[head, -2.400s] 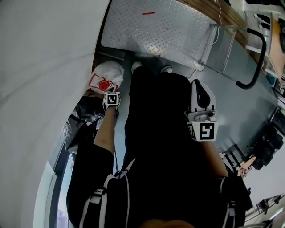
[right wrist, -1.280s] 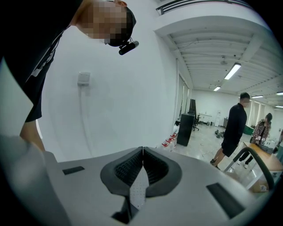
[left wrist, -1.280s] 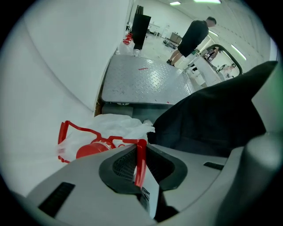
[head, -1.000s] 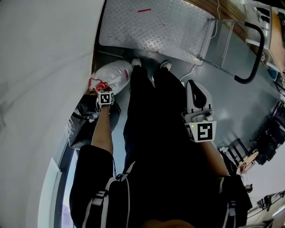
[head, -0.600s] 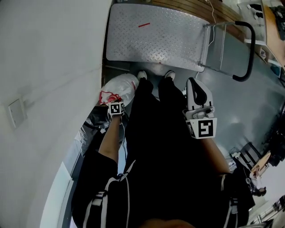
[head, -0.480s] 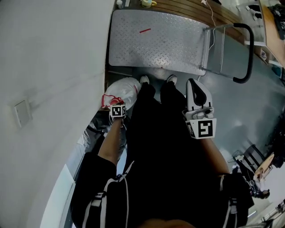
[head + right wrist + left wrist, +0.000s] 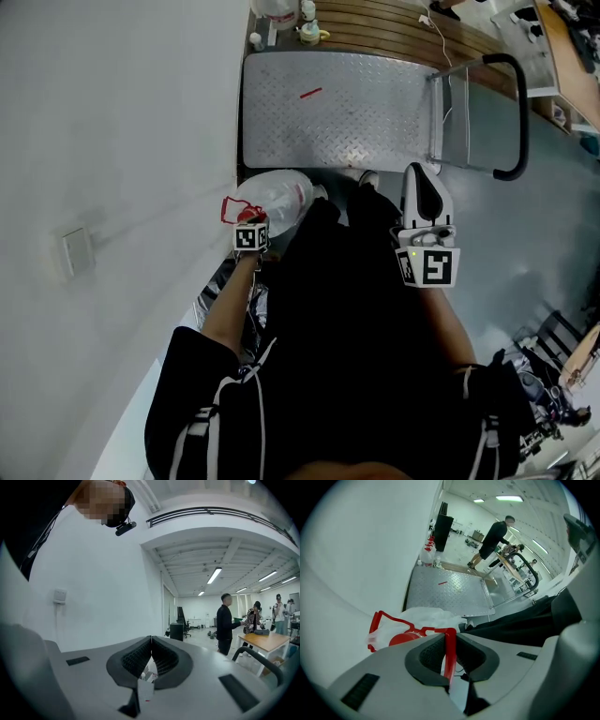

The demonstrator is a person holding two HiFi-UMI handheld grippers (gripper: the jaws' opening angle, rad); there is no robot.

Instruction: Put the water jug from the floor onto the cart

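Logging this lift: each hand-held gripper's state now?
Left hand-held gripper: closed on translucent water jug's red plastic handle, jaws just eased wider.
Right hand-held gripper: closed, empty.

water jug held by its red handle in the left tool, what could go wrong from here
The thin red handle is all that the left tool grips, and its jaws have just been opening with the handle between them: the water jug may slip out.
The jug hangs between the wall and the person's leg, so it may bump either on the way to the cart.
The right tool is shut and empty, so nothing supports the jug's base.
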